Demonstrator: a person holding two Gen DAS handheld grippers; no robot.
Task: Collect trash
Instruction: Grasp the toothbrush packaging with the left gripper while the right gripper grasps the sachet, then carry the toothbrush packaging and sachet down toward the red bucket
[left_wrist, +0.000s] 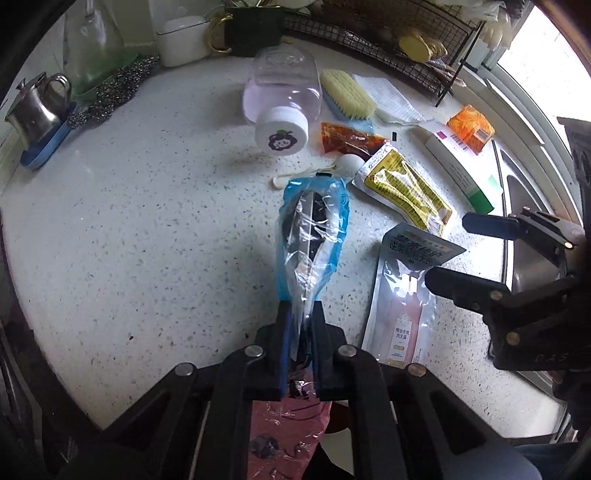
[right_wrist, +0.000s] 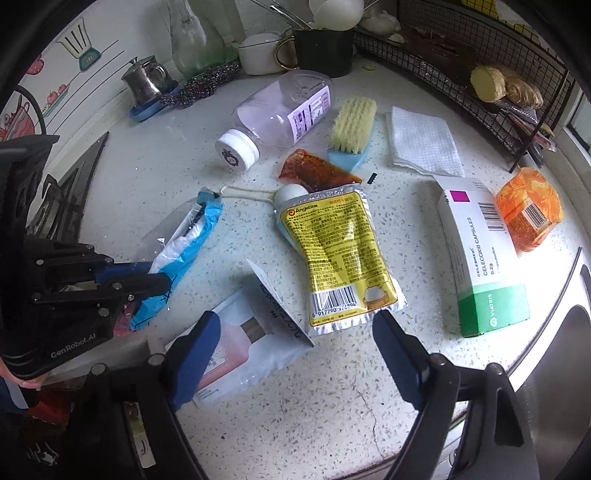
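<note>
Speckled white worktop (right_wrist: 332, 406) beside a sink, littered with packets. Left gripper (left_wrist: 299, 314) fingers pinch the blue-and-clear wrapper (left_wrist: 314, 229) by its near end, ready for lifting. Right gripper (right_wrist: 295, 332) fingers spread, poised over the pale sachet (right_wrist: 240, 347), likely next.

Daylight enters from the window (left_wrist: 535, 44) at upper right, blown out to white, with glare on the counter (right_wrist: 546, 266) beside it. Shadows are soft. Fisheye bending and dark vignetting crowd the edges, where detail seems slightly blurred.
</note>
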